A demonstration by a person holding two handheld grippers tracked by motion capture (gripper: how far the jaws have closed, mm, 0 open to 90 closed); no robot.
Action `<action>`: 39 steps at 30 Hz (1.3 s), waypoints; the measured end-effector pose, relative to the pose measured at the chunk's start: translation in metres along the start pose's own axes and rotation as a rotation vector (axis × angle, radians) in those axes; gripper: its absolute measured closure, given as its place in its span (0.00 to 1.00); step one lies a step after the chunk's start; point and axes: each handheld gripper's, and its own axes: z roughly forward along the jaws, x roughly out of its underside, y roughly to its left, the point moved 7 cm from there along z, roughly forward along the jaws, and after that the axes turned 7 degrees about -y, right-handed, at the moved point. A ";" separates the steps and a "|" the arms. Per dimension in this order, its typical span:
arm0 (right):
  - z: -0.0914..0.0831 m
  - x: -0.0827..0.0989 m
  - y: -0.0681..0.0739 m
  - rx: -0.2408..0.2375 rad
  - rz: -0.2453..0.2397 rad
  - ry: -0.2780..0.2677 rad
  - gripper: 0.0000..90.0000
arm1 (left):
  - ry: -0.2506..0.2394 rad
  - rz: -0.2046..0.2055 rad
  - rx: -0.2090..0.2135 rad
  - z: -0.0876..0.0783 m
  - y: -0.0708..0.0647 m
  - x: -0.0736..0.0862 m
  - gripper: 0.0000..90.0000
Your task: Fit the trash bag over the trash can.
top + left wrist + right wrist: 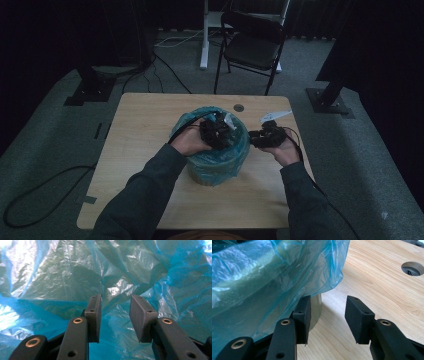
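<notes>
Two tools: left tool [113, 315] apart inside bag, right tool [328, 318] apart beside bin [315, 307]
Liner: blue bag [220, 160] thin, slippery, tearable
Grip: we'd pinch its rim

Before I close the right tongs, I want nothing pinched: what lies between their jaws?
Nothing held: in the right gripper view, the right tongs frame bare wooden table; the blue bag hangs beside the left jaw.
</notes>
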 end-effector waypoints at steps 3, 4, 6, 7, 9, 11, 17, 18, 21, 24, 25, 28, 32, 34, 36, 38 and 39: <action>0.000 0.000 0.000 -0.001 0.001 -0.001 0.62 | 0.005 0.004 0.003 0.001 0.000 0.000 0.68; 0.000 0.000 0.000 0.000 0.001 0.000 0.62 | 0.012 0.006 0.005 0.001 -0.001 0.001 0.68; 0.000 0.001 0.000 0.000 0.000 0.000 0.62 | 0.014 0.010 0.002 0.002 -0.001 0.001 0.68; 0.000 0.001 0.000 0.000 0.000 0.000 0.62 | 0.014 0.010 0.002 0.002 -0.001 0.001 0.68; 0.000 0.001 -0.001 0.000 0.002 0.001 0.62 | 0.019 0.028 -0.003 0.003 -0.003 0.001 0.68; 0.000 0.002 -0.001 0.000 0.002 0.002 0.61 | 0.015 0.033 -0.011 0.002 -0.002 0.001 0.68; 0.000 0.002 -0.001 0.000 0.001 0.000 0.61 | -0.086 0.001 -0.055 -0.010 0.004 -0.005 0.67; 0.000 0.002 -0.002 0.001 0.001 0.000 0.61 | -0.107 -0.008 -0.063 -0.012 0.005 -0.007 0.67; 0.000 0.002 -0.002 0.002 0.004 0.000 0.61 | -0.185 -0.042 -0.093 -0.023 0.011 -0.011 0.67; 0.000 0.003 -0.002 0.002 0.006 -0.002 0.61 | -0.265 -0.085 -0.135 -0.036 0.019 -0.014 0.67; -0.001 0.003 -0.002 0.003 0.007 -0.002 0.61 | -0.288 -0.097 -0.142 -0.040 0.021 -0.014 0.67; -0.001 0.004 -0.004 0.004 0.009 -0.005 0.61 | -0.340 -0.129 -0.173 -0.051 0.028 -0.013 0.67; -0.002 0.006 -0.004 0.005 0.013 -0.005 0.61 | -0.393 -0.164 -0.193 -0.064 0.033 -0.010 0.67; -0.002 0.007 -0.005 0.007 0.014 -0.003 0.61 | -0.409 -0.177 -0.209 -0.070 0.036 -0.008 0.67; -0.002 0.007 -0.005 0.008 0.016 -0.005 0.61 | -0.425 -0.189 -0.219 -0.075 0.038 -0.005 0.67; -0.002 0.008 -0.006 0.008 0.014 -0.006 0.61 | -0.433 -0.196 -0.226 -0.078 0.040 -0.003 0.67; -0.003 0.008 -0.006 0.010 0.019 -0.005 0.60 | -0.454 -0.212 -0.238 -0.083 0.043 0.000 0.67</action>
